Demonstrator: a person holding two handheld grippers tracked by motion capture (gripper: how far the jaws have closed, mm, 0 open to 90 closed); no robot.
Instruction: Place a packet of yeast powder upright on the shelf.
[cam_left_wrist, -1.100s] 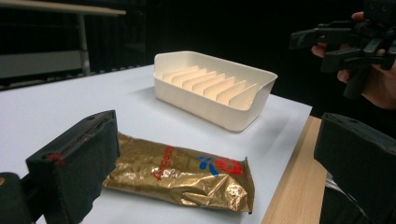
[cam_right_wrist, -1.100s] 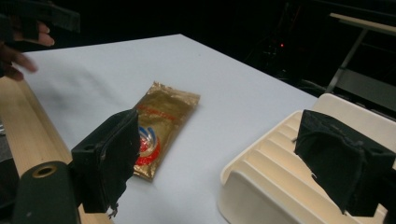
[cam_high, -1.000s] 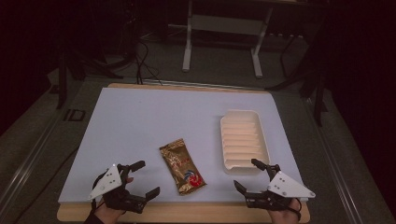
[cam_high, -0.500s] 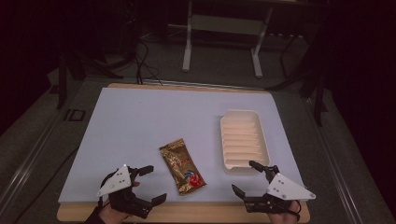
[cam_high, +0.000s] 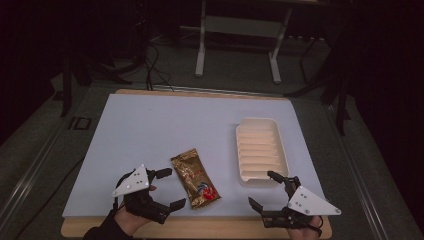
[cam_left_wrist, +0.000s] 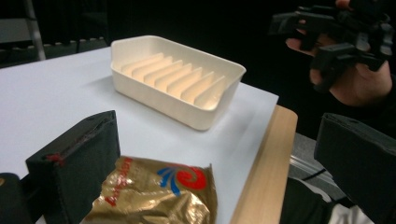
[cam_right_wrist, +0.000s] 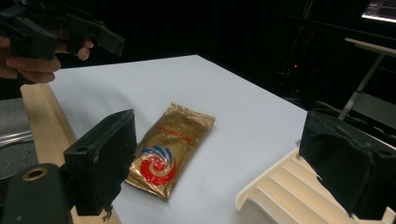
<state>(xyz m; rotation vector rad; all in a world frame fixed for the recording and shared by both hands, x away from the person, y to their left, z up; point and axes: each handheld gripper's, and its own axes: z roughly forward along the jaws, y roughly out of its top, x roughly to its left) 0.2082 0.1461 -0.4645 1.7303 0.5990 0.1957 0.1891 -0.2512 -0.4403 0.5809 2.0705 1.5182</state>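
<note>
A gold snack packet with a red and blue swirl lies flat on the white mat near the front edge. A cream ribbed tray stands empty to its right. My left gripper is open just left of the packet, its jaws pointing at it. In the left gripper view the packet lies low between the wide-open jaws, with the tray beyond. My right gripper is open in front of the tray's near end. In the right gripper view the packet and the tray corner sit between its jaws.
The white mat covers a wooden table whose bare edge runs along the front. Metal stand legs and cables lie on the dark floor behind. The other hand's gripper shows at the upper right of the left gripper view.
My left gripper has moved right, closer to the packet. The right gripper has barely shifted. Packet and tray are where they were.
</note>
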